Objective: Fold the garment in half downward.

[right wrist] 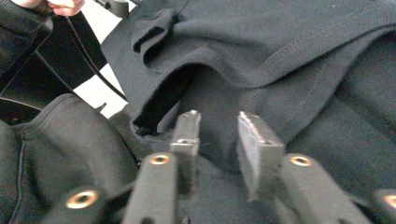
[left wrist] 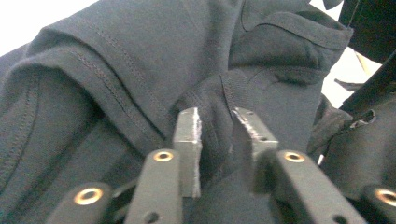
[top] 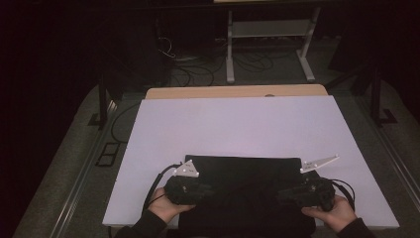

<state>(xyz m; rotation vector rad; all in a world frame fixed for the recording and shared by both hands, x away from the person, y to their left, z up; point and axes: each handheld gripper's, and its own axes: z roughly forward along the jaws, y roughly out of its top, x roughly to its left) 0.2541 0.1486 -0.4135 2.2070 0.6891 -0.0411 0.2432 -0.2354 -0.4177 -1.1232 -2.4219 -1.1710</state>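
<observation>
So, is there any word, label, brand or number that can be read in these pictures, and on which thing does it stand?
None can be read.
Black garment: stitched seams and hems, no print or label visible.
White board under it: blank.
Grey three-cornered plates: small dark marks, too small to read.

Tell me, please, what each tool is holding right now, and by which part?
Nothing is gripped: the left tool and right tool stand open at the dark garment, with folds of fabric between the jaws.
</observation>
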